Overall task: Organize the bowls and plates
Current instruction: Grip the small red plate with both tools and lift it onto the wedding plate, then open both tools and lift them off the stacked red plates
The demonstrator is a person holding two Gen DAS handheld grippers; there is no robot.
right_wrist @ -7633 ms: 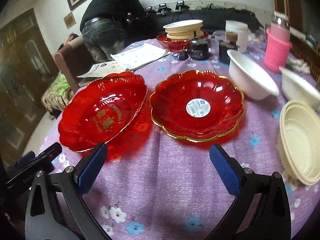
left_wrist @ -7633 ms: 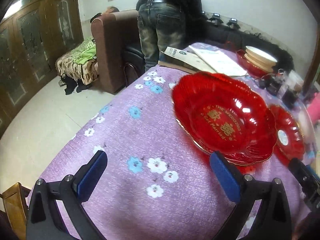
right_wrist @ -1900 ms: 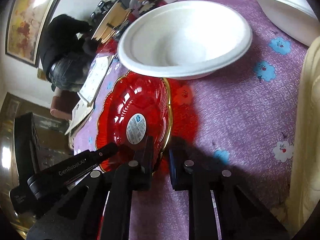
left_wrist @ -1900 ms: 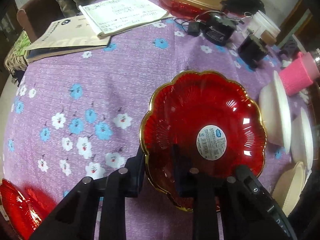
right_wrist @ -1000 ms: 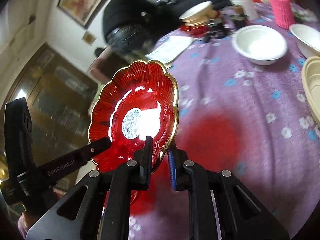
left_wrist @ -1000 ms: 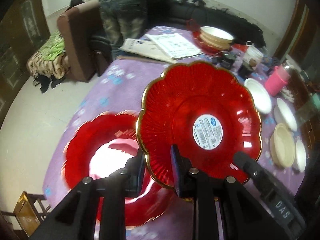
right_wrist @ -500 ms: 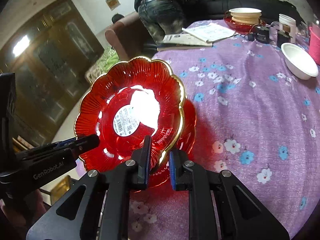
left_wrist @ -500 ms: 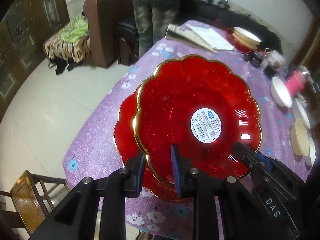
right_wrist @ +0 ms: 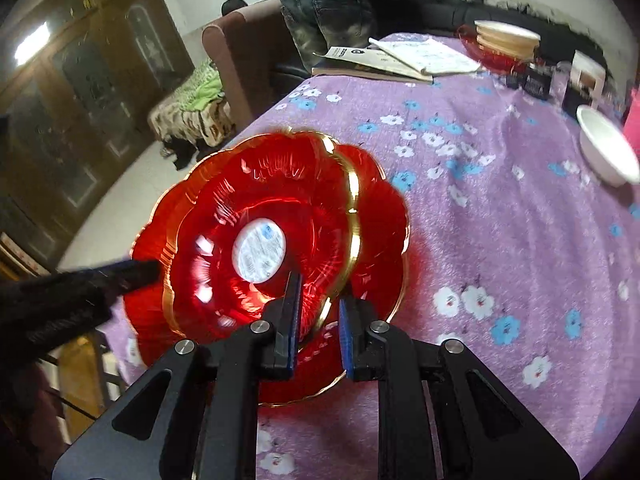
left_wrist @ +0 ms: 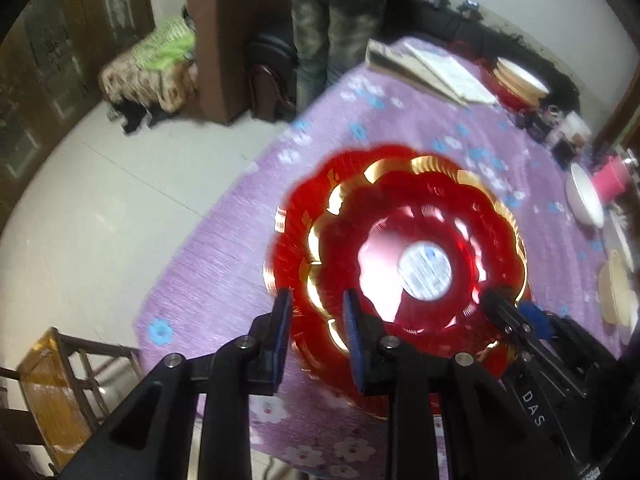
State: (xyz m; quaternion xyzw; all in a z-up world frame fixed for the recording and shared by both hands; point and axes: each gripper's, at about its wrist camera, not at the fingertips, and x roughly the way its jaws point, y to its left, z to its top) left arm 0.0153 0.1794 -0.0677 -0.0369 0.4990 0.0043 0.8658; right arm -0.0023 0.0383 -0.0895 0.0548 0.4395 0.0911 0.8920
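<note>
- Gripping with the left gripper (left_wrist: pixel 316 316) the rim of the top red plate (left_wrist: pixel 420 232); jaws narrow, with the gold scalloped edge between them.
- Gripping with the right gripper (right_wrist: pixel 320 312) the same top red plate (right_wrist: pixel 248 200) at another part of its rim; jaws also narrow, with the gold edge passing between them.
- Lying nested in the lower red plate (left_wrist: pixel 296 216), a little off centre, so that more of the lower red plate (right_wrist: pixel 380 208) shows on one side.
- Marked in the middle with a round white sticker (left_wrist: pixel 425 269), blurred and not readable.
- Resting under the lower red plate: a purple flowered tablecloth (left_wrist: pixel 224 264), near the table edge.
- Well apart from the lower red plate, toward the far right: a white bowl (right_wrist: pixel 608 156) and a pink cup (left_wrist: pixel 610 180).
- Far beyond the lower red plate: open booklets (right_wrist: pixel 400 60) and a stack of cream plates (right_wrist: pixel 504 36) on another red dish.
- Standing behind the table, beyond the booklets: a person in jeans (right_wrist: pixel 328 0).
</note>
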